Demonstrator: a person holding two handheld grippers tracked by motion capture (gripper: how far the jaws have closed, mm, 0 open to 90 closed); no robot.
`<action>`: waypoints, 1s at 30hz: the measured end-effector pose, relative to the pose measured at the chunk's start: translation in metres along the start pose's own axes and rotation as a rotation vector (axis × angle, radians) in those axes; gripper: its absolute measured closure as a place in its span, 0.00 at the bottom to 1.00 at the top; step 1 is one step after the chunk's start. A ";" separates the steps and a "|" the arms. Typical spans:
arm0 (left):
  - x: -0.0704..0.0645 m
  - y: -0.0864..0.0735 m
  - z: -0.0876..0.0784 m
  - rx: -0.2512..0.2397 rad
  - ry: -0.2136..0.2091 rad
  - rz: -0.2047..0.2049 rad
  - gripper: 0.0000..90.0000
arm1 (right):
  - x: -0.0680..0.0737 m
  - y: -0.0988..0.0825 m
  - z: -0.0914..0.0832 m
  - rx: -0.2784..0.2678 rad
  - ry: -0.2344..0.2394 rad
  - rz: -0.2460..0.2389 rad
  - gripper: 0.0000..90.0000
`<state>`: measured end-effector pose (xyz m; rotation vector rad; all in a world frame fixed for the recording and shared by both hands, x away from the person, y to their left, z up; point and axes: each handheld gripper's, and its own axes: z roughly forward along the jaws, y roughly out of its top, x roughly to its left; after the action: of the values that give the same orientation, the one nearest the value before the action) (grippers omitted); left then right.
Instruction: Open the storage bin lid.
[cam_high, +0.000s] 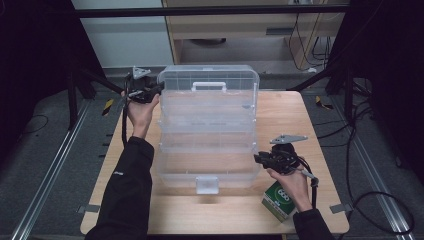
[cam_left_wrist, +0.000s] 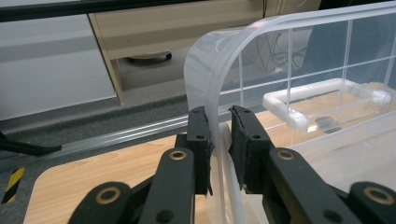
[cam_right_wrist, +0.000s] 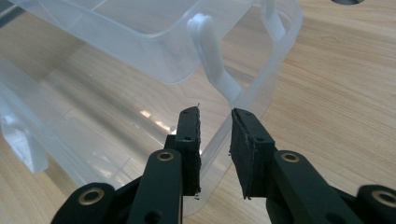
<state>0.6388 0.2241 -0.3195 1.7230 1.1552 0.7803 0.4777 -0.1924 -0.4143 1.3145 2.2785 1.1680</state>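
A clear plastic tiered storage box (cam_high: 207, 150) stands open on the wooden table (cam_high: 280, 115). Its lid (cam_high: 207, 75) with a white handle (cam_high: 208, 86) is tipped up at the far side. My left gripper (cam_high: 159, 90) is at the lid's far left corner. In the left gripper view it (cam_left_wrist: 222, 116) is shut on the lid's curved rim (cam_left_wrist: 205, 60). My right gripper (cam_high: 257, 159) is at the box's right wall near the front. Its jaws (cam_right_wrist: 215, 116) close on that thin clear wall (cam_right_wrist: 275, 56).
A green and white carton (cam_high: 279, 200) lies on the table's near right corner, under the right hand. A white latch (cam_high: 207, 184) hangs on the box's front. Black frame poles (cam_high: 100, 80) and cables (cam_high: 360, 130) flank the table. A cabinet (cam_high: 250, 25) stands behind.
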 end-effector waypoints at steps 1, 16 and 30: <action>0.002 -0.001 0.001 0.002 -0.005 -0.005 0.86 | 0.000 0.000 0.000 0.000 -0.006 -0.008 0.81; 0.009 -0.002 0.026 0.046 0.010 -0.040 0.85 | -0.001 0.001 0.000 0.001 -0.012 -0.022 0.82; 0.010 -0.002 0.044 0.081 0.021 -0.056 0.85 | 0.003 0.001 -0.002 0.017 -0.010 -0.036 0.82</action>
<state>0.6795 0.2189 -0.3389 1.7448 1.2588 0.7279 0.4759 -0.1909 -0.4122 1.2770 2.3007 1.1303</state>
